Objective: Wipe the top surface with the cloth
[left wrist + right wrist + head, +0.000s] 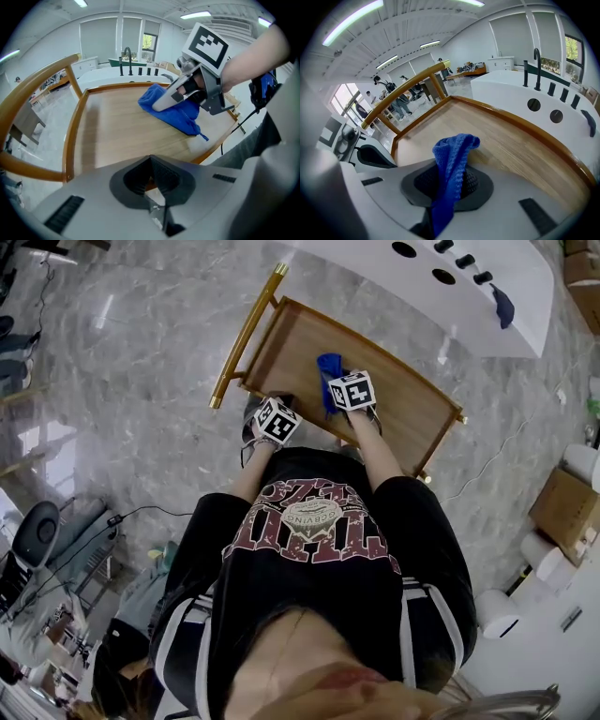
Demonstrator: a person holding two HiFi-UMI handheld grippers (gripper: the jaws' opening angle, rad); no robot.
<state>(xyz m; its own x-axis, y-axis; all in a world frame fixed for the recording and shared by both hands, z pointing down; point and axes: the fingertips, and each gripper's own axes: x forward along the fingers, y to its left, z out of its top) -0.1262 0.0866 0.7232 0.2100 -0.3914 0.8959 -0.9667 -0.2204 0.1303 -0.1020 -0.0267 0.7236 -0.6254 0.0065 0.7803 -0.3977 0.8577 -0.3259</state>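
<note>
The blue cloth (328, 367) lies bunched on the wooden cart top (300, 343), near its middle. My right gripper (339, 381) is shut on the cloth, and in the right gripper view the cloth (451, 161) stands up between the closed jaws. The left gripper view shows that gripper (161, 103) pressing the cloth (180, 112) down onto the wood (117, 131). My left gripper (151, 166) hangs over the near edge of the top, left of the cloth, shut with nothing in it. In the head view it (272, 407) sits beside the right one.
A gold handle (246, 334) rises along the cart's left end, and a raised wooden rim (520, 123) borders the top. A white basin unit with black taps (469, 277) stands just beyond. Cardboard boxes (567, 507) and white rolls (497, 613) sit on the floor at right.
</note>
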